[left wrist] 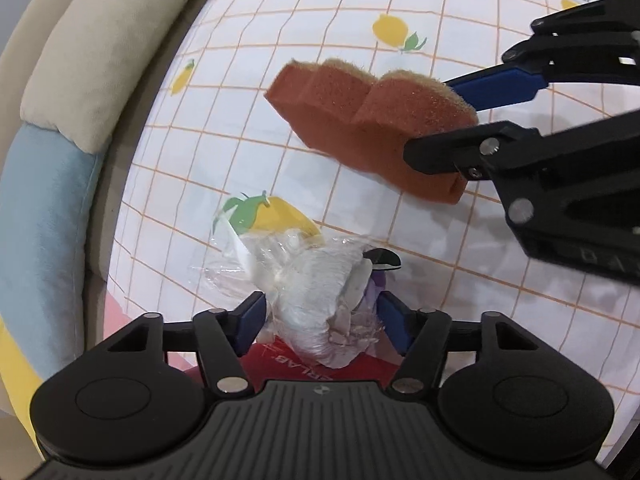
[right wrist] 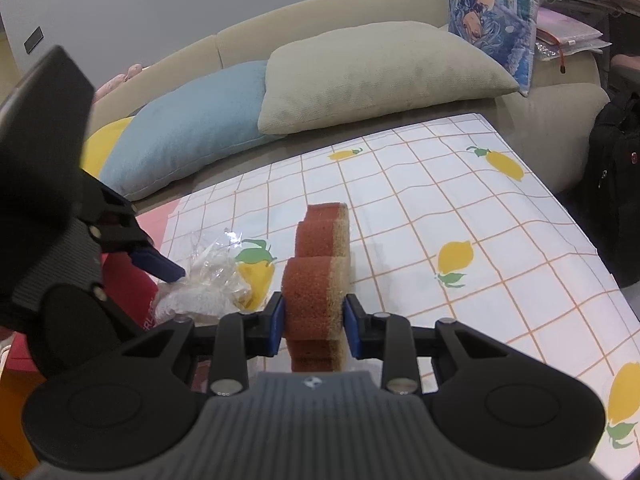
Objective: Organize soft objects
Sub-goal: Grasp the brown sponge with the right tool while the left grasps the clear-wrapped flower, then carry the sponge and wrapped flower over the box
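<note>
A white soft bundle in clear plastic wrap (left wrist: 316, 280) lies at the near edge of the lemon-print cloth, partly over a red box (left wrist: 352, 368). My left gripper (left wrist: 322, 316) points down over it, and its blue pads (left wrist: 252, 316) touch the bundle's two sides. In the right wrist view the same bundle (right wrist: 200, 296) sits low on the left with the left gripper (right wrist: 160, 264) on it. An orange-brown sponge (right wrist: 316, 280) with a tan scouring face is held on edge above the cloth. My right gripper (right wrist: 314, 320) is shut on it. The left wrist view shows that sponge (left wrist: 360, 116) and the right gripper (left wrist: 444, 120) at the upper right.
The table cloth (right wrist: 500, 248) is white with orange grid lines and yellow lemons. Behind it a beige sofa holds a blue cushion (right wrist: 188, 132), a beige cushion (right wrist: 376, 76) and a yellow one (right wrist: 100, 148). A printed cushion (right wrist: 492, 12) and a black bag (right wrist: 616, 176) stand at the right.
</note>
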### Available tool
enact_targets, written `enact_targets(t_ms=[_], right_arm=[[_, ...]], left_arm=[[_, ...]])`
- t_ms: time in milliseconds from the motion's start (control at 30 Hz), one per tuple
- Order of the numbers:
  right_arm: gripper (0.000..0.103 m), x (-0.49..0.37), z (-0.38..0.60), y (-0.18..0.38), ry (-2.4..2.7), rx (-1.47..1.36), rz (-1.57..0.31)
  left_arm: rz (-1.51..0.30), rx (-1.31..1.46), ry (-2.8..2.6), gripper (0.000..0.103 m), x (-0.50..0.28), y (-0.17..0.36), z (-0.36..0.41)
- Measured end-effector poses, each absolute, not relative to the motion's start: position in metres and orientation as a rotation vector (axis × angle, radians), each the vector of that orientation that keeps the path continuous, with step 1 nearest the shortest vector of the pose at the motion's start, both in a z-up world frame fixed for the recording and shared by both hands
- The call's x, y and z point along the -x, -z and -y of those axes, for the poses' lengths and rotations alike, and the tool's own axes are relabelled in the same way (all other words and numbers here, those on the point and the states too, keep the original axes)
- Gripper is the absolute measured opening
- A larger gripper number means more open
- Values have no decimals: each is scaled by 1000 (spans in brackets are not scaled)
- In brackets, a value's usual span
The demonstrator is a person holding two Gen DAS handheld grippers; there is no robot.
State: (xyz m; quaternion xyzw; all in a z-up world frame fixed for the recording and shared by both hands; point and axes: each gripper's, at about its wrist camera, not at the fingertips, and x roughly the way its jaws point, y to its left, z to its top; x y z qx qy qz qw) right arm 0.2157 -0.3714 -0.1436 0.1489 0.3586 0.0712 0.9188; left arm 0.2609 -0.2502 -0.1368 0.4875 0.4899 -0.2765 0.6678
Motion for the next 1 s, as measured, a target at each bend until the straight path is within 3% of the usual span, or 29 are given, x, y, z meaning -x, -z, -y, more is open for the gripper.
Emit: enact_targets(t_ms=[100,300,667,1000], right_arm=[[30,-217,372,145,-150,-305,-745],[29,-215,369,144,-152,-285,-750],[28,-190,377,130,-82,-295,-697],[28,-139,367,76,-53,-319,-548]], left_arm=[[-1113,-1074,607,56,-263,136,250],[-1085,-973,605,48,-260,124,244],[-920,-687,625,46,-230,63,225],[-746,-414,619,46,-181,0,179]])
